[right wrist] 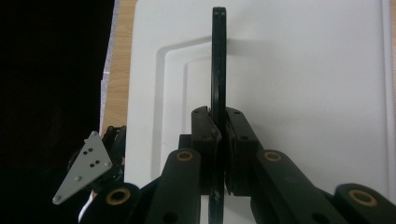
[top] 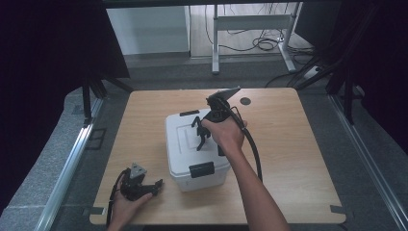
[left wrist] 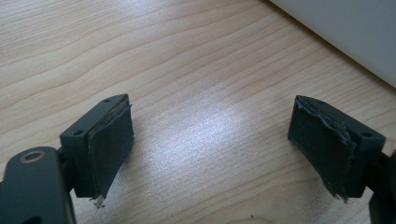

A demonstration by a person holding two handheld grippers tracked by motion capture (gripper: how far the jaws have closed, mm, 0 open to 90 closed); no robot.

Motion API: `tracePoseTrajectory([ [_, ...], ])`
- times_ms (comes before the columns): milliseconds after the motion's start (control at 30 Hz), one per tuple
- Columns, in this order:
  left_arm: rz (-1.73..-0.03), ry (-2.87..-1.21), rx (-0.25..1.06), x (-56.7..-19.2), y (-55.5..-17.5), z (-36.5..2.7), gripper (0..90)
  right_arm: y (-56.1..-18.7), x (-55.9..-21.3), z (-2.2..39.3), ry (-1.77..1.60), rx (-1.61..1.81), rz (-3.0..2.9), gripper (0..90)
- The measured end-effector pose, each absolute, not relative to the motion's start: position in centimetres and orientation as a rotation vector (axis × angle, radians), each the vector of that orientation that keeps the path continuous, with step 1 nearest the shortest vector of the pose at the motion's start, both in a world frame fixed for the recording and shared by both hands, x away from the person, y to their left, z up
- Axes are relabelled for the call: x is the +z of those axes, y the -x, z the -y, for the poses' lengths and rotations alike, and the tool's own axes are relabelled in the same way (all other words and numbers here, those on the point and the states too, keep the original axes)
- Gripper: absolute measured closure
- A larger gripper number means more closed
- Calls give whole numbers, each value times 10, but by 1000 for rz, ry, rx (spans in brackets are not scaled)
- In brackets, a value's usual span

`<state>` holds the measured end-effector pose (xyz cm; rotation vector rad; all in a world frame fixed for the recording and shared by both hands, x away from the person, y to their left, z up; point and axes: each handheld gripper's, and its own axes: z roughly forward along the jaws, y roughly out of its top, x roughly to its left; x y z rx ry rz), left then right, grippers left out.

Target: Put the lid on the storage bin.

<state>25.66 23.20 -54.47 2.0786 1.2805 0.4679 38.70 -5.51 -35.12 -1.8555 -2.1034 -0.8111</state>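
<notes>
White lidded storage box sits mid-desk, slightly toward the near edge of the wooden desk. Black latch on its near end, another black latch on the far end. Black carry handle on the lid stands upright, seen edge-on in the right gripper view.

Right gripper over the box lid, pointing down; in the right gripper view its jaws are clamped narrow on the handle, pads pressed to both sides of it. Right hand wraps the gripper body, cable trailing back along the forearm.

Left gripper rests low on the desk near the front-left corner, just beside the box, apart from it. Left gripper view: jaws wide apart, nothing between them, bare wood grain below, pad edges frayed. Box wall shows at that view's top right.

Grey three-cornered plate of the left gripper shows in the right gripper view, left of the lid.
</notes>
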Motion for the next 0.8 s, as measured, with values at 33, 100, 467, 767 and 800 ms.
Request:
tracePoseTrajectory([
  [33, -1280, -2079, 468, -545, -257, -232, 140, -387, -351, 56, 1855, -807, 2109, 842],
  [100, -1280, -2078, 466, -545, -257, -232, 140, -386, -352, 56, 1858, -802, 2116, 843],
  [467, -1276, -2084, 468, -545, -257, -232, 140, -379, -359, 51, 1861, -775, 2206, 842],
  [767, -1279, -2082, 465, -545, -257, -232, 140, -377, -352, 56, 1765, -871, 2230, 712],
  [800, -1279, -2082, 465, -545, -257, -232, 140, -376, -349, 59, 1756, -903, 2236, 675],
])
